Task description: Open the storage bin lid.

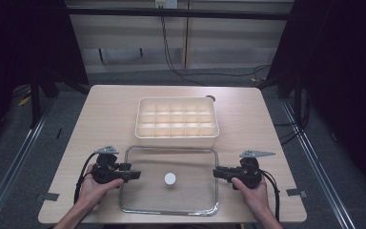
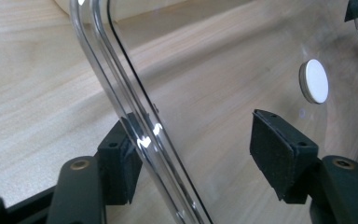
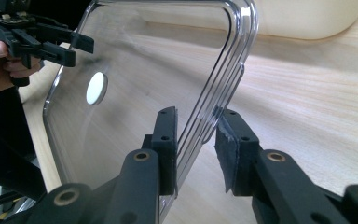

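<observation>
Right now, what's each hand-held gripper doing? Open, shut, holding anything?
Left hand-held gripper: open, jaws astride the left rim of the clear lid, not clamped.
Right hand-held gripper: open, jaws astride the lid's right rim, not clamped.

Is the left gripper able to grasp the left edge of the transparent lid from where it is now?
Probably yes. The left gripper is open, with the clear lid's rim already between its jaws and nothing in the way.
</observation>
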`<state>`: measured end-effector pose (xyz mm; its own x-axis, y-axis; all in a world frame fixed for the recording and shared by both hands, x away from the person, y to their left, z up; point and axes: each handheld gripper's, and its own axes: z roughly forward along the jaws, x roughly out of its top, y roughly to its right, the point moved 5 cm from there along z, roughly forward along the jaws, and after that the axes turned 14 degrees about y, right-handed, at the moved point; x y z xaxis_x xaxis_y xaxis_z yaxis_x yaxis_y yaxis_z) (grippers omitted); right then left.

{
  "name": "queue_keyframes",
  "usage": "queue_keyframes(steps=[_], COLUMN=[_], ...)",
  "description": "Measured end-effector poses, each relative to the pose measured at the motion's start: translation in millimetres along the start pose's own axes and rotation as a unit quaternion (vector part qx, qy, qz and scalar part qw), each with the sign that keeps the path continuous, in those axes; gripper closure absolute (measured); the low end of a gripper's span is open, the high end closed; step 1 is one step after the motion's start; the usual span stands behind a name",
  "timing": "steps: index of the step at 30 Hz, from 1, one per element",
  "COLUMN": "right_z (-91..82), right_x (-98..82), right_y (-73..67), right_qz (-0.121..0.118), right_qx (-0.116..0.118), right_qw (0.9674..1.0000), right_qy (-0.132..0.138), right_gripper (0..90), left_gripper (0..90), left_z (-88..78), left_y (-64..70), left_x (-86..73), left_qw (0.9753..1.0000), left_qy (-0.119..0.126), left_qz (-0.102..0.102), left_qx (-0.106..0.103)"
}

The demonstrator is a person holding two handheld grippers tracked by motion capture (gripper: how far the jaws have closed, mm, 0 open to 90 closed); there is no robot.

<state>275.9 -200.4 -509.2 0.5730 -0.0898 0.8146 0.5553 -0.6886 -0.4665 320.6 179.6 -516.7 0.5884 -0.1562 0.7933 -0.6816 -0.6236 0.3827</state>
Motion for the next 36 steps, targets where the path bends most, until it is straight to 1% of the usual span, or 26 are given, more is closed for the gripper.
queue_keyframes(steps=[2, 5, 6, 7, 9, 12, 13, 14, 16, 17, 18, 21, 22, 23, 24, 25, 26, 27, 29, 30, 31, 32, 33, 34, 35, 36], right_z=[1.3, 2.8, 3.9, 4.9, 6.6, 7.1, 7.3, 7.2, 7.9, 7.9, 7.9, 10.1, 10.7, 11.0, 10.7, 9.6, 8.2, 6.2, 3.5, 2.4, 1.3, -0.3, -2.3, -4.6, -7.6, -10.9], right_x=[-0.3, -1.0, -1.9, -3.0, -4.2, -4.1, -4.1, -4.2, -5.1, -5.3, -5.7, -6.9, -6.8, -6.6, -6.4, -5.3, -4.0, -1.1, 1.0, 1.8, 2.8, 3.9, 5.3, 6.9, 8.8, 10.6], right_y=[3.0, 7.2, 8.6, 9.6, 11.3, 13.4, 13.8, 14.5, 16.7, 17.3, 17.8, 19.5, 20.4, 20.9, 21.6, 23.1, 23.2, 23.5, 24.5, 24.3, 23.6, 22.4, 20.7, 18.0, 15.4, 12.3], right_qz=[0.005, 0.007, 0.008, 0.008, 0.009, 0.000, -0.003, -0.004, -0.012, -0.014, -0.017, -0.018, -0.017, -0.019, -0.025, -0.037, -0.034, -0.019, -0.018, -0.016, -0.017, -0.017, -0.015, -0.015, -0.018, -0.018], right_qx=[-0.003, -0.015, -0.020, -0.027, -0.035, -0.050, -0.055, -0.059, -0.075, -0.080, -0.085, -0.097, -0.102, -0.106, -0.116, -0.133, -0.134, -0.118, -0.122, -0.120, -0.112, -0.109, -0.105, -0.098, -0.093, -0.091], right_qw=[1.0000, 0.9997, 0.9996, 0.9993, 0.9988, 0.9981, 0.9978, 0.9974, 0.9960, 0.9957, 0.9951, 0.9940, 0.9936, 0.9931, 0.9918, 0.9894, 0.9895, 0.9926, 0.9922, 0.9925, 0.9935, 0.9939, 0.9944, 0.9950, 0.9954, 0.9954], right_qy=[-0.005, -0.015, -0.019, -0.026, -0.032, -0.036, -0.038, -0.041, -0.046, -0.045, -0.046, -0.047, -0.046, -0.045, -0.048, -0.045, -0.041, -0.025, -0.016, -0.011, -0.007, 0.000, 0.006, 0.009, 0.016, 0.023], right_gripper=[69.3, 68.0, 67.2, 66.3, 65.4, 64.4, 64.1, 63.7, 62.0, 61.2, 59.9, 53.7, 51.1, 49.5, 48.6, 45.7, 43.9, 42.2, 39.7, 39.1, 38.2, 37.0, 36.5, 36.4, 35.8, 35.0], left_gripper=[37.4, 39.8, 40.6, 40.8, 40.8, 41.2, 41.2, 41.2, 42.0, 43.4, 44.9, 47.6, 47.4, 46.6, 45.9, 44.6, 43.3, 43.0, 41.0, 39.9, 38.6, 36.9, 35.4, 34.1, 32.5, 31.6], left_z=[0.3, 1.1, 1.1, 2.0, 2.6, 3.1, 3.8, 4.2, 5.1, 5.3, 5.8, 7.1, 8.1, 9.9, 10.5, 10.8, 9.9, 9.3, 5.9, 3.4, 0.4, -2.5, -5.7, -8.8, -12.9, -16.2], left_y=[-0.3, -3.3, -3.7, -3.4, -2.9, -0.6, -0.1, 0.1, -1.1, -2.0, -2.5, -0.9, 0.3, 1.7, 3.7, 3.9, 3.8, 2.7, -1.0, -2.7, -3.6, -3.3, -2.7, -0.8, 0.2, 2.0], left_x=[0.4, -0.5, -0.7, -1.1, -2.6, -4.1, -4.3, -4.7, -6.3, -6.4, -6.0, -5.9, -7.4, -9.1, -9.0, -8.5, -7.0, -6.3, -4.1, -2.8, -1.6, -0.5, 0.4, 1.5, 2.7, 3.8], left_qw=[1.0000, 0.9999, 0.9999, 0.9999, 0.9998, 0.9996, 0.9996, 0.9993, 0.9983, 0.9981, 0.9983, 0.9984, 0.9982, 0.9981, 0.9980, 0.9977, 0.9982, 0.9986, 0.9989, 0.9991, 0.9993, 0.9995, 0.9995, 0.9996, 0.9994, 0.9992], left_qy=[-0.002, -0.006, -0.009, -0.010, -0.018, -0.026, -0.025, -0.030, -0.040, -0.040, -0.035, -0.034, -0.044, -0.049, -0.048, -0.045, -0.042, -0.038, -0.027, -0.021, -0.017, -0.013, -0.010, -0.001, 0.002, 0.011], left_qz=[0.005, 0.003, 0.006, 0.004, 0.004, 0.006, 0.007, 0.016, 0.033, 0.036, 0.035, 0.037, 0.037, 0.036, 0.039, 0.044, 0.039, 0.033, 0.028, 0.024, 0.020, 0.018, 0.022, 0.020, 0.028, 0.030], left_qx=[0.003, 0.009, 0.009, 0.011, 0.011, 0.007, 0.010, 0.013, 0.028, 0.030, 0.031, 0.026, 0.019, 0.014, 0.017, 0.022, 0.018, 0.016, 0.027, 0.027, 0.026, 0.022, 0.019, 0.021, 0.021, 0.024])
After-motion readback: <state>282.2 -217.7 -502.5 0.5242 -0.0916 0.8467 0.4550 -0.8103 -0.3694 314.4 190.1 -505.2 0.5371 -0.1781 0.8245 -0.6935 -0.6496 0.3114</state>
